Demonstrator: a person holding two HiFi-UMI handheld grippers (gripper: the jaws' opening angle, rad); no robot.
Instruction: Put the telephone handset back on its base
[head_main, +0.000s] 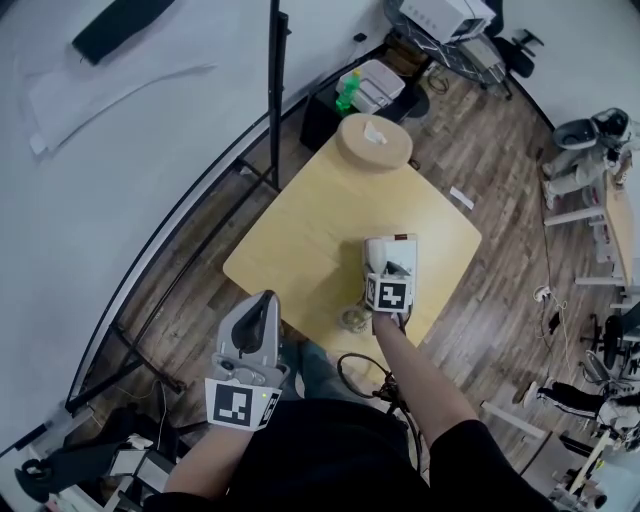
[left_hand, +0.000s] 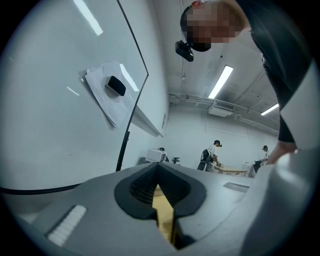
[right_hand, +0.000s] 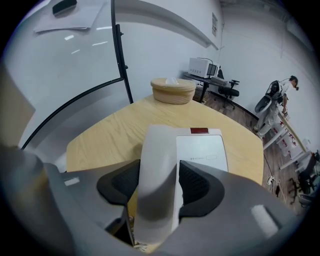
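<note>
Currently the right gripper (right_hand: 159, 167) is angled steeply down over the telephone. Its jaws stand wide on either side of the white handset (right_hand: 156, 145), and the pads flank it closely but do not appear to press on it. The handset lies lengthwise along the left side of the base (right_hand: 202, 150), at lower centre of the right gripper view, apparently seated there. The base sits on the light wooden table (head_main: 300, 230), near its lower-right edge in the head view. The left gripper (head_main: 262, 308), at lower left of the head view and off the table, is held level, jaws closed together with nothing between them. A round wooden tissue box (head_main: 372, 143) stands at the table's top corner.
</note>
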